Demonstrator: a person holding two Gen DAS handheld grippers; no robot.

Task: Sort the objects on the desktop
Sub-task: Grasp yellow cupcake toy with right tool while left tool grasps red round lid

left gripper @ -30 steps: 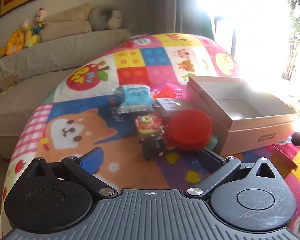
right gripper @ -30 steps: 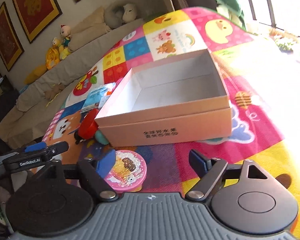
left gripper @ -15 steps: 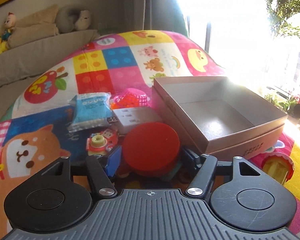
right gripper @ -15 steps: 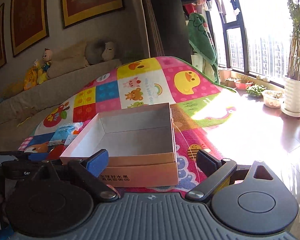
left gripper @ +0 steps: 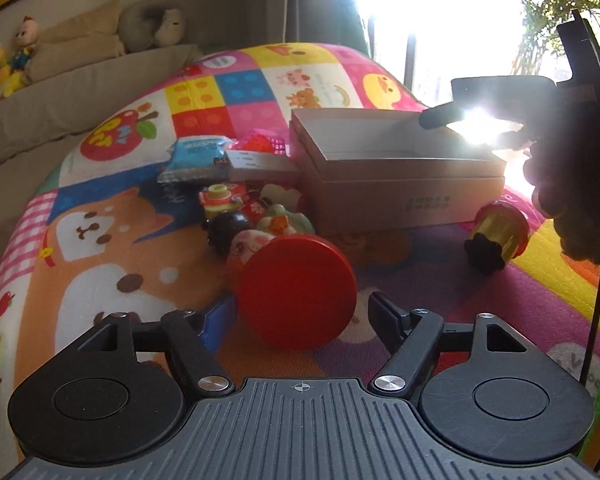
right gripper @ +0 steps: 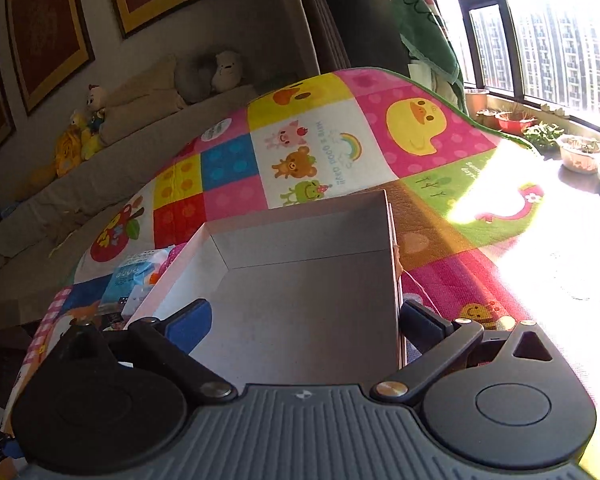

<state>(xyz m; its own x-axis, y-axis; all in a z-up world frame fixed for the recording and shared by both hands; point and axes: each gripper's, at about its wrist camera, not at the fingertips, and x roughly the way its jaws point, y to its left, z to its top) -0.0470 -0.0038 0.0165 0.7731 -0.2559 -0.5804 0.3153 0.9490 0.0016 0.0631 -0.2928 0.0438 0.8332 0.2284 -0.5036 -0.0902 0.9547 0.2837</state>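
Window glare washes out the far right corner of the cardboard box (left gripper: 396, 168). The red disc (left gripper: 296, 290) hides part of the toy pile (left gripper: 256, 216). The print on the box's side is too blurred to read.

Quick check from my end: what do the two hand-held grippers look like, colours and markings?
Both match: the left hand-held gripper and right hand-held gripper are black, with a ribbed grey body, round side discs, silver pivot screws, one blue pad and one dark pad each.
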